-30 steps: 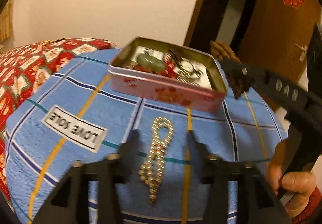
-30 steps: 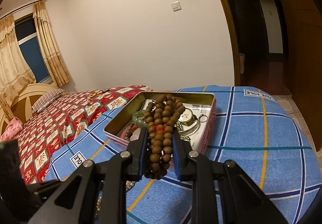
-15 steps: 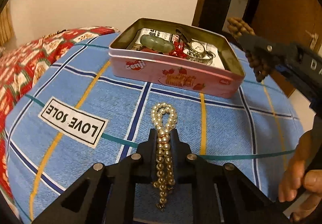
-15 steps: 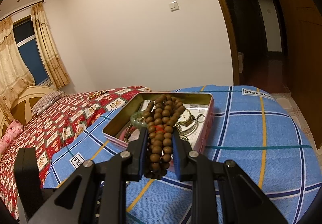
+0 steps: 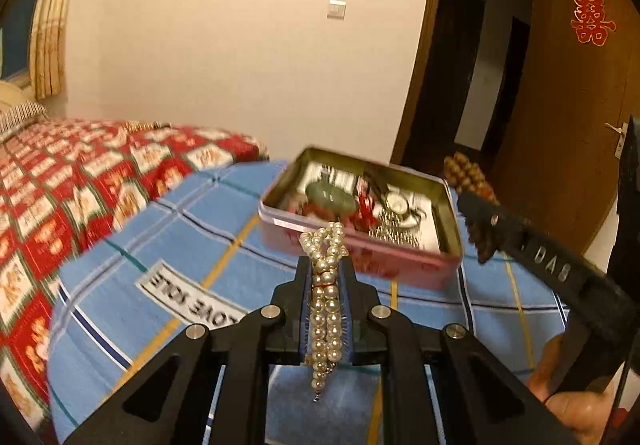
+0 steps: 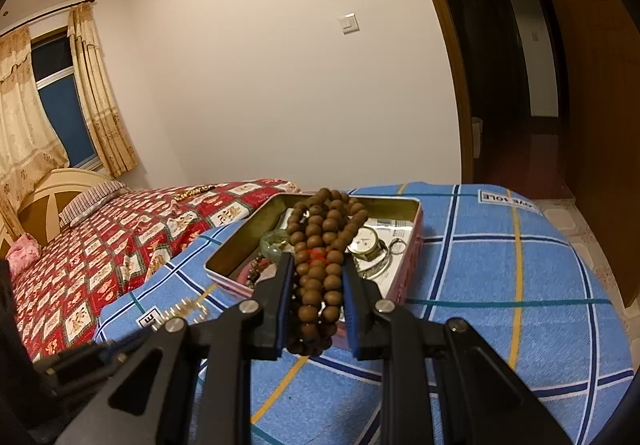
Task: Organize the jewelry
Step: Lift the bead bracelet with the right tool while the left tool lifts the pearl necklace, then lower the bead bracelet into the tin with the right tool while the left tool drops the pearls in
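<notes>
**Pearls and wooden beads both gripped, tin at the bed's foot**

Pearl strand (image 5: 327,309) sits clamped in the left gripper (image 5: 327,265), lifted clear of the blue checked blanket (image 5: 192,229). Its long axis runs along the fingers, looped end pointing toward the tin (image 5: 400,265), tail dangling at the near end. The right gripper (image 6: 315,265) is closed on a bunch of brown wooden beads (image 6: 320,245), which also lies lengthwise along the fingers and reaches over the tin's near rim. The tin rests open on the blanket near the bed's foot edge, with bare blanket around it. Beyond lies the red patterned quilt (image 6: 100,245).
</notes>
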Tool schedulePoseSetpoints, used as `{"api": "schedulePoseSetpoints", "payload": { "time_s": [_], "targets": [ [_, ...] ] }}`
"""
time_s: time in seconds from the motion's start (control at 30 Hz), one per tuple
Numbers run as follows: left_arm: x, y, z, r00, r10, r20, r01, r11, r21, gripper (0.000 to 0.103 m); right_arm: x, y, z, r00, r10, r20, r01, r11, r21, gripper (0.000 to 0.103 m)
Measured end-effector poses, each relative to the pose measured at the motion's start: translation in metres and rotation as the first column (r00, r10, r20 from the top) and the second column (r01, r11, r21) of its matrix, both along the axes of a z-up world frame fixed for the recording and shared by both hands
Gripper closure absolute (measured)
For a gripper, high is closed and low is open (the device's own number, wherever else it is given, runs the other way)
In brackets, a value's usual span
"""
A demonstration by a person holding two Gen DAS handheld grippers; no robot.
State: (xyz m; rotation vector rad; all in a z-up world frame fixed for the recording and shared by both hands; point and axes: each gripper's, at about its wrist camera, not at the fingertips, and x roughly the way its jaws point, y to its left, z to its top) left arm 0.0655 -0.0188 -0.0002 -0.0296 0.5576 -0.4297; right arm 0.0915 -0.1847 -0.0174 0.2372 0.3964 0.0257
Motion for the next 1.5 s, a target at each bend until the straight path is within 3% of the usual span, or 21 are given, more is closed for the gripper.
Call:
{"api": "schedulePoseSetpoints", "payload": {
  "time_s": [0.27,0.63,0.83,1.13,1.5],
  "targets": [
    [0.002,-0.006,0.018,0.998,-0.006,0.062,0.007,1.0,-0.022,0.091,-0.004,0.006,0.004,0.999,-0.008,0.031,0.009,0.999,-0.034,0.077],
    [0.015,-0.011,0.021,0.997,-0.015,0.076,0.022,0.996,-0.086,0.091,-0.011,0.007,0.011,0.995,-0.05,0.082,0.056,0.996,-0.073,0.077],
    [0.027,-0.003,0.02,0.998,-0.018,0.068,0.028,0.989,-0.145,0.091,-0.009,-0.002,0.014,0.996,-0.072,0.061,0.075,0.996,-0.049,0.077],
    [0.058,-0.014,0.023,0.996,-0.012,0.094,0.028,0.984,-0.177,0.091,0.009,-0.014,0.02,0.995,-0.089,0.044,0.093,0.991,-0.093,0.077],
    [0.114,-0.069,0.022,0.996,-0.027,0.088,0.039,0.991,-0.131,0.091,0.058,-0.016,0.024,0.99,-0.113,0.08,0.124,0.98,-0.156,0.077]
  ]
}}
